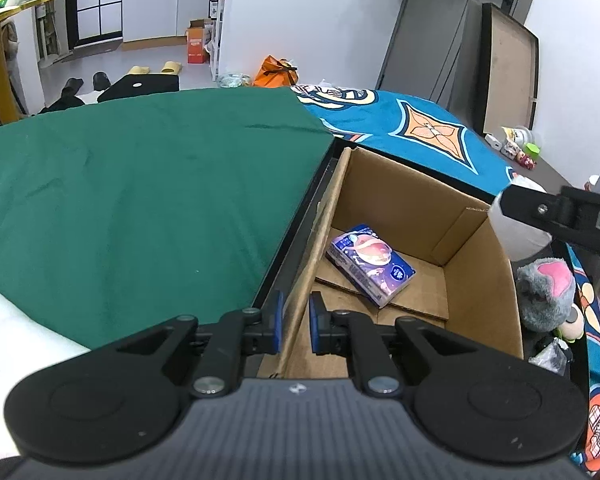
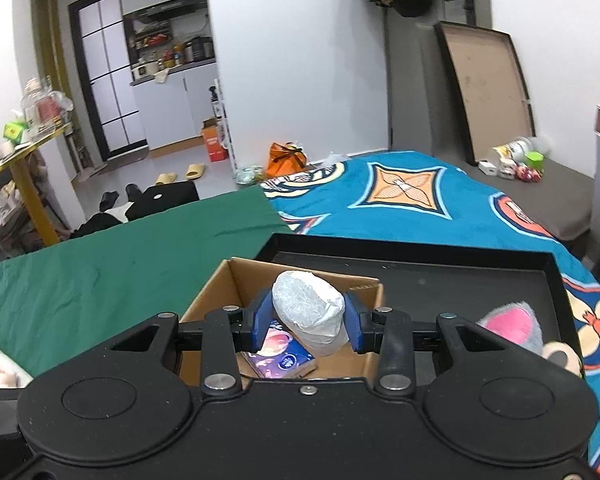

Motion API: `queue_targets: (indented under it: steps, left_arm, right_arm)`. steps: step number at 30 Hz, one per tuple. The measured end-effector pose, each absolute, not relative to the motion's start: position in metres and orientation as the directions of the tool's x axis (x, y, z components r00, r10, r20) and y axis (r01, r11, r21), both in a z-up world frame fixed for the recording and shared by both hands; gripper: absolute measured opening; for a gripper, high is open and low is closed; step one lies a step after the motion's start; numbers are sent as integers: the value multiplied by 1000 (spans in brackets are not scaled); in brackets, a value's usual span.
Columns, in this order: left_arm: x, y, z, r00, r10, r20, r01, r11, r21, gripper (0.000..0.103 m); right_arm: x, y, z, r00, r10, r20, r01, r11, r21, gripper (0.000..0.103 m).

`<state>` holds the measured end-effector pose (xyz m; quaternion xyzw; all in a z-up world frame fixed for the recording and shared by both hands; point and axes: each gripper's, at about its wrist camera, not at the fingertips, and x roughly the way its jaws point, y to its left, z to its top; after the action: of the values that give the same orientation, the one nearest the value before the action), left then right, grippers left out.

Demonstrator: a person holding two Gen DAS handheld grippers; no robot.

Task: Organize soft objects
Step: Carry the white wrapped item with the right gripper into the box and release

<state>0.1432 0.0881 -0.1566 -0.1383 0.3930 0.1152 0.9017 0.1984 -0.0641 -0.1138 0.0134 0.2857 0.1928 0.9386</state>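
Right tongs (image 2: pixel 309 328) pinching white roll (image 2: pixel 309 312) above box (image 2: pixel 374 344); tissue pack (image 1: pixel 370 264) inside. Left tongs (image 1: pixel 296 322) slightly spread, straddling box wall. Risk: early release bounces roll off rim; left tongs tip box.

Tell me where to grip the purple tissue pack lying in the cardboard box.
Grip the purple tissue pack across its two long sides, coming straight down from above: it lies flat on the floor of the cardboard box, whose walls block any sideways approach.
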Motion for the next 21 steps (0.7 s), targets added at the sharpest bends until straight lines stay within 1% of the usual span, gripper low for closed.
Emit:
queue_targets:
  steps: [4, 6, 7, 8, 10, 13, 18, 21]
  left_arm:
    - [142, 89, -157, 666, 92, -741, -314, 934, -167, 12]
    - [142, 89, -157, 665, 90, -741, -316, 933, -170, 12]
    - [142, 89, -157, 665, 90, -741, -317, 933, -171, 12]
    - [142, 89, -157, 665, 92, -741, -318, 933, -170, 12]
    - [142, 88, -157, 664, 94, -742, -319, 933, -168, 12]
    - [143, 88, -157, 663, 97, -742, -321, 933, -164, 12]
    - [144, 85, -156, 661, 107, -743, -321, 935, -151, 13]
    - [144, 83, -155, 660, 110, -743, -315, 938, -141, 15]
  right_arm:
    - [200, -57, -117, 762, 372, -530, -374, 921, 108, 38]
    - [202, -55, -119, 758, 369, -537, -379, 920, 96, 44]
    - [202, -55, -121, 764, 352, -541, -372, 925, 76, 54]
    - [202, -56, -123, 772, 332, -543, -363, 930, 53, 57]
    - [200, -59, -125, 785, 313, -534, -352, 936, 31, 57]
    - [199, -69, -128, 775, 329, -540, -352, 934, 64, 58]
    - [196, -90, -131, 775, 295, -559, -294, 951, 94, 58]
    - [193, -106, -137, 769, 281, -574, -254, 958, 129, 58]
